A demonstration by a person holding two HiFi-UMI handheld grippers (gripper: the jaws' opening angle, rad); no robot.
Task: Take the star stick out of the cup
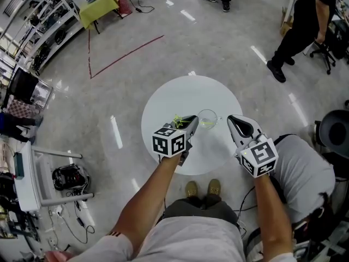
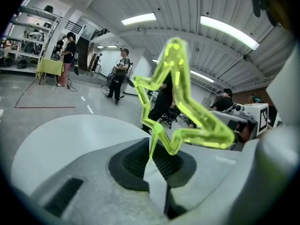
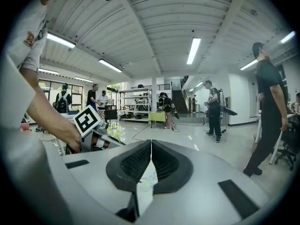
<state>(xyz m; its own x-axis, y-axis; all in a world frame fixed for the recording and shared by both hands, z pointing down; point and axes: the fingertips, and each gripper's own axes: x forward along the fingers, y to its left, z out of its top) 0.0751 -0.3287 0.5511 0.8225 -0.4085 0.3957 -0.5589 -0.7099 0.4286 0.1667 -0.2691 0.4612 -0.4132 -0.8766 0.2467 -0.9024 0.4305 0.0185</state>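
Note:
The star stick is translucent yellow-green, its star head standing just beyond my left gripper, whose jaws are shut on the thin stick below the star. In the head view the left gripper is over the white round table, with the star at its tip, just left of the clear cup. A yellow-green tint shows in the cup; whether the stick's lower end is inside it I cannot tell. My right gripper hovers right of the cup, its jaws shut with nothing between them.
A person in black stands at the far right beside an office chair. Shelving and a yellow-draped table stand at the back left. A red tape line marks the floor. A white cart stands at the left.

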